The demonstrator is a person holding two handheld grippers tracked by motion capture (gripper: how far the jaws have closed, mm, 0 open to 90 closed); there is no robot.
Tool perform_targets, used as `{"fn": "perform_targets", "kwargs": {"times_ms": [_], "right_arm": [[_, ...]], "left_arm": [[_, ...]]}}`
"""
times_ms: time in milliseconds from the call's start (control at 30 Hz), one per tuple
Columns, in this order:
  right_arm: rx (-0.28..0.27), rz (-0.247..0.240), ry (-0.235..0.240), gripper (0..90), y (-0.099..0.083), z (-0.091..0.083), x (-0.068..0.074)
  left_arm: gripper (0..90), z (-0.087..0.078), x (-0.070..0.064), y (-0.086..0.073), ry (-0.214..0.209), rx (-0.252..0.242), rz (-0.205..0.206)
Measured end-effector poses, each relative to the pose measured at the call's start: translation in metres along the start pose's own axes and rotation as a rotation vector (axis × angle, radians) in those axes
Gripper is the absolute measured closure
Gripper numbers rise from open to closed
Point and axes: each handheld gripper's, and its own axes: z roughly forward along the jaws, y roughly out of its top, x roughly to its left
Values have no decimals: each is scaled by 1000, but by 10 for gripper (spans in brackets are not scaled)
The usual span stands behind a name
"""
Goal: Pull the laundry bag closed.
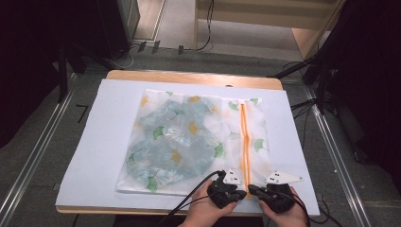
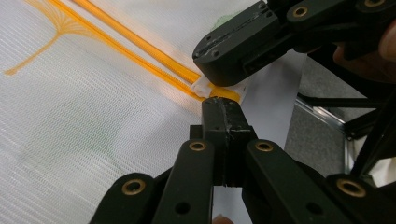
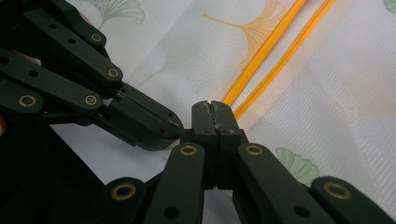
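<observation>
At the table's near edge, my left gripper (image 1: 235, 193) and right gripper (image 1: 255, 191), both jaws pressed together, meet at the orange zipper's (image 1: 244, 142) white slider (image 2: 201, 86) on the white leaf-printed mesh laundry bag (image 1: 189, 142). I judge either could slip off or bunch the mesh.

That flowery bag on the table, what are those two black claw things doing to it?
A person holds a gripper in each hand at the near end of the mesh bag, which lies flat on the white table with something grey-blue inside. Both the left gripper and the right gripper are shut and meet at the near end of the orange zipper, beside its white slider. It looks like they are working the zipper.
</observation>
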Motion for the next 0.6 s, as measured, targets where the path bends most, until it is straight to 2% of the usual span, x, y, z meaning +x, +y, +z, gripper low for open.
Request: {"fn": "perform_targets", "kwargs": {"times_ms": [100,233,600], "right_arm": [[0,-4,-22,900,5,2,1],[6,-23,-29,900,9,6,2],[3,-1,-31,900,30,17,-17]], "left_arm": [[900,0,-2,0,14,4,18],[900,0,-2,-1,15,-3,11],[900,0,-1,-1,6,-4,2]]}}
